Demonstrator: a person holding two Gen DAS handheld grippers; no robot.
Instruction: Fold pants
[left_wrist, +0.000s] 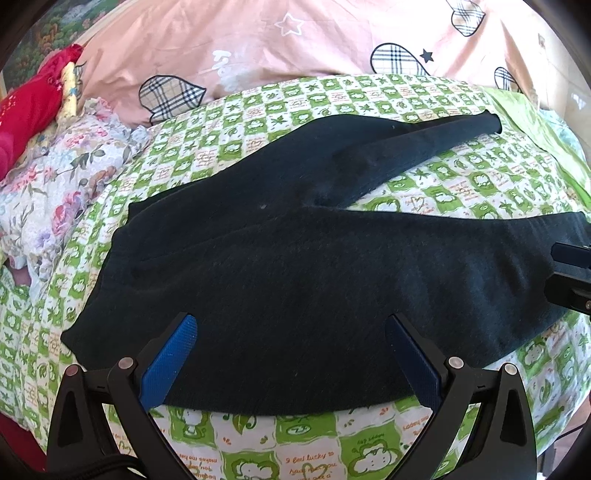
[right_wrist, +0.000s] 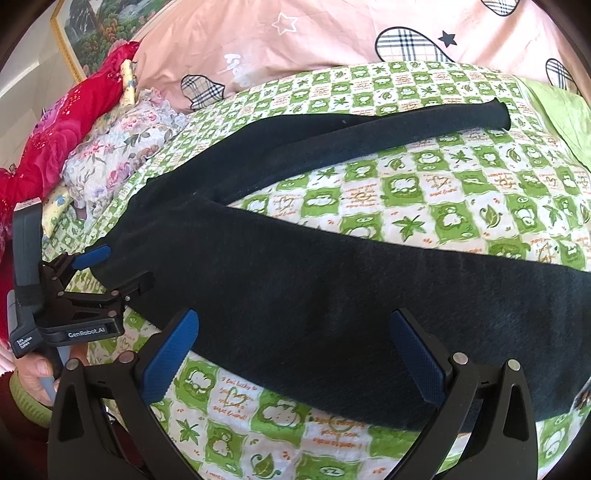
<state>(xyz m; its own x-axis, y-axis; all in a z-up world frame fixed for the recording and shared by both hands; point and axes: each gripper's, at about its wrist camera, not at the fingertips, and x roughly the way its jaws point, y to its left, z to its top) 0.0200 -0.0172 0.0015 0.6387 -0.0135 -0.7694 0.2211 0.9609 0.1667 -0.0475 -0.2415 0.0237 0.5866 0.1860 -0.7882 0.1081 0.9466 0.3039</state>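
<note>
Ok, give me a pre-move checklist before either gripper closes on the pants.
1. Left gripper open, blue fingers wide apart: ok.
2. Right gripper open: ok.
3. Pants lie flat on the green checked sheet, two legs spread in a V: ok.
4. Nothing resting on the pants: ok.
5. Left gripper over the waist end, near edge of the cloth between its fingers: ok.
6. Right gripper over the near leg; its cuff runs out of view: cannot tell.
</note>
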